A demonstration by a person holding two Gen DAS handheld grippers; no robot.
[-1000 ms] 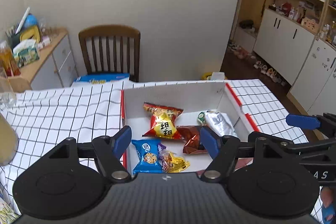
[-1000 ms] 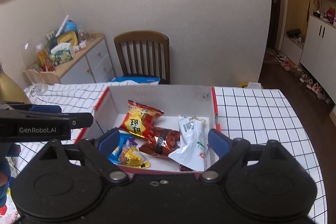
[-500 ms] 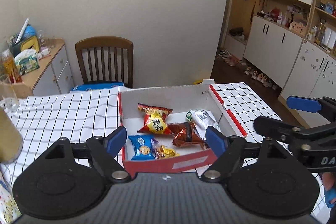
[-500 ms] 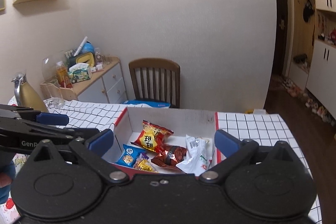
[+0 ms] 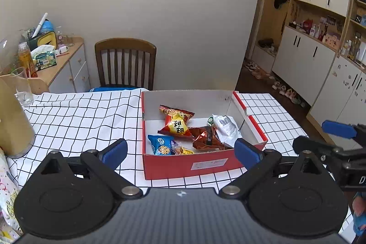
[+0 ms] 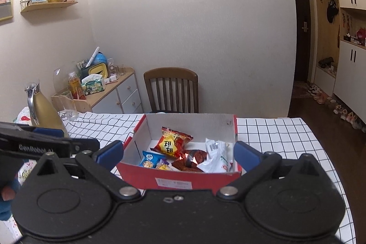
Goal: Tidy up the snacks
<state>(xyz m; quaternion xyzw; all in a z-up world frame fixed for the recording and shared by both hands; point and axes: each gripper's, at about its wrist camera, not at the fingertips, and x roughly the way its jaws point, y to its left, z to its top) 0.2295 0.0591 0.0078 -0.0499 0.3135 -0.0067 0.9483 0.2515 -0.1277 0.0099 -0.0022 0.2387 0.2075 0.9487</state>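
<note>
A red cardboard box with a white inside stands on the checked tablecloth. In it lie a red-and-yellow snack bag, a blue cookie packet, a brown foil packet, a white packet and a small yellow candy. My left gripper is open and empty, held back from the box's near wall. My right gripper is open and empty, also short of the box.
A gold jug and a drinking glass stand at the table's left. A wooden chair stands behind the table, a cluttered sideboard at the far left. White cupboards line the right wall.
Both grippers have pulled back and up from over the box; the box now appears whole in front of them. Both stayed open. The snacks have not moved.
</note>
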